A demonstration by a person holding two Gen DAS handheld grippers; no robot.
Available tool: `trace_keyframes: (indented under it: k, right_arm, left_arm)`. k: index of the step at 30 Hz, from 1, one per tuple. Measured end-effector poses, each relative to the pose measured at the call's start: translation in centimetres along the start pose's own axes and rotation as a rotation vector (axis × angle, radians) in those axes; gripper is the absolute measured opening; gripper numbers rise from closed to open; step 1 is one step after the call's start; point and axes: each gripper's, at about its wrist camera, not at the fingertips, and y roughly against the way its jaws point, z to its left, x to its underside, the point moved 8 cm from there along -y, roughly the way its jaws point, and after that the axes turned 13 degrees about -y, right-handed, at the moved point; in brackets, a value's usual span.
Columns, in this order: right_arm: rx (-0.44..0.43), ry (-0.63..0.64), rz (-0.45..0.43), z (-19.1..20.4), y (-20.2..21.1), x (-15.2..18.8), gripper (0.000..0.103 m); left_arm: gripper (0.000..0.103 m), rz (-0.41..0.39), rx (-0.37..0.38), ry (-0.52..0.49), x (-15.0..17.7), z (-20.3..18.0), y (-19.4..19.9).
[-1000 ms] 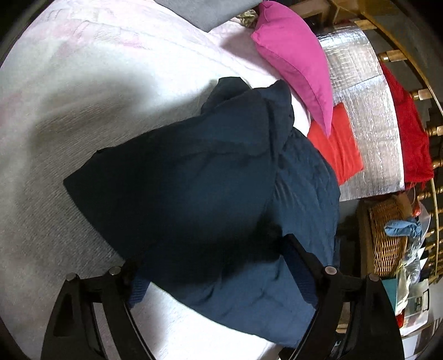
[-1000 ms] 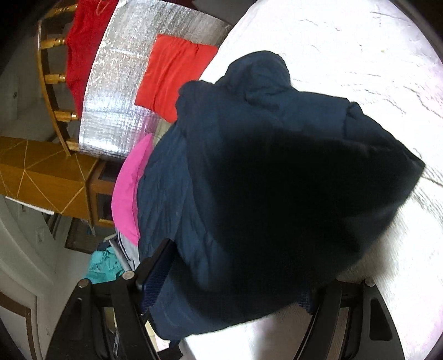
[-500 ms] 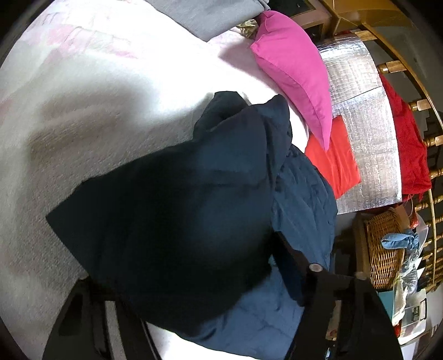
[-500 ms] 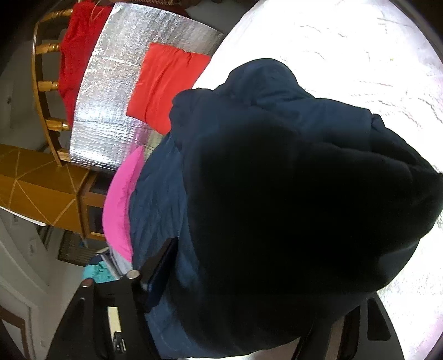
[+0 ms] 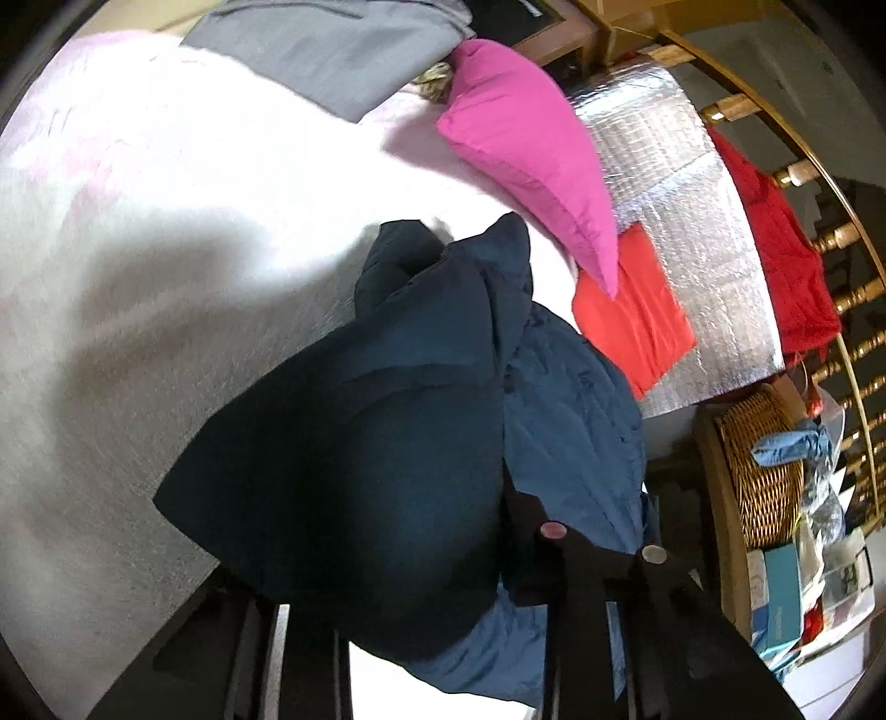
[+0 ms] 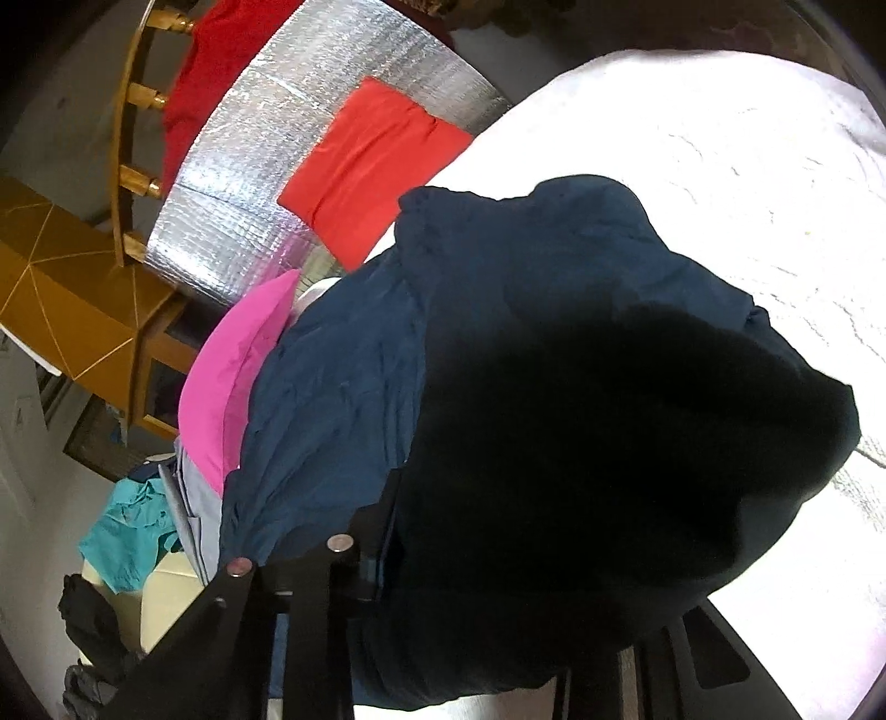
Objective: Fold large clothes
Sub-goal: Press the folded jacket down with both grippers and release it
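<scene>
A dark navy quilted jacket (image 5: 421, 421) hangs bunched above the white bed cover (image 5: 166, 232). In the left wrist view my left gripper (image 5: 410, 598) is shut on a fold of it; the cloth drapes over the fingers and hides the tips. In the right wrist view the same jacket (image 6: 554, 387) fills the middle, and my right gripper (image 6: 498, 587) is shut on its other edge, the fingertips buried in cloth. The jacket's far end still rests on the white bed cover (image 6: 747, 166).
A pink pillow (image 5: 531, 144), an orange-red folded cloth (image 5: 631, 315) on a silver foil mat (image 5: 692, 232), a grey garment (image 5: 343, 50) and a red garment (image 5: 786, 238) on a wooden rail lie beyond. A wicker basket (image 5: 764, 471) stands right. Teal cloth (image 6: 133, 531) lies left.
Both grippers have lifted and drawn the jacket up and toward the cameras; the cloth now covers more of the fingers, and less of it lies on the bed.
</scene>
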Motion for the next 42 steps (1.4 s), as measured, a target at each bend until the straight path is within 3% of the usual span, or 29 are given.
trace_keyframes:
  k: [19, 22, 26, 28, 30, 34, 38, 42]
  right_arm:
    - [0.000, 0.145, 0.029, -0.7, 4.5, 3.8, 0.033]
    - [0.006, 0.146, 0.041, -1.1, 4.3, 4.3, 0.033]
    - [0.003, 0.110, 0.089, -1.8, 3.9, 4.1, 0.037]
    - [0.023, 0.087, 0.132, -2.2, 4.5, 4.1, 0.050]
    - [0.016, 0.055, 0.196, -2.6, 5.6, 4.4, 0.051]
    - [0.035, 0.103, 0.226, -2.8, 9.3, 4.4, 0.053]
    - [-0.042, 0.231, 0.149, -0.2, 12.4, 3.4, 0.053]
    - [-0.057, 0.289, 0.098, 2.1, 10.8, 1.8, 0.046]
  left_arm:
    - [0.028, 0.008, -0.040, -0.066, 1.9, 0.3, 3.3]
    - [0.037, 0.062, -0.073, -0.056, 2.5, 1.2, 2.2]
    - [0.059, 0.129, -0.090, 0.034, 2.9, 2.9, 1.5]
    - [0.060, 0.139, -0.076, 0.056, 3.0, 3.4, 2.5]
    - [0.061, 0.143, -0.072, 0.067, 3.1, 3.7, 4.0]
    - [0.064, 0.046, -0.125, -0.045, 2.3, 3.0, 8.6]
    - [0.071, -0.065, -0.172, -0.227, 0.3, -0.5, 9.5]
    - [0.071, 0.023, -0.192, -0.308, 1.0, -1.9, 5.4]
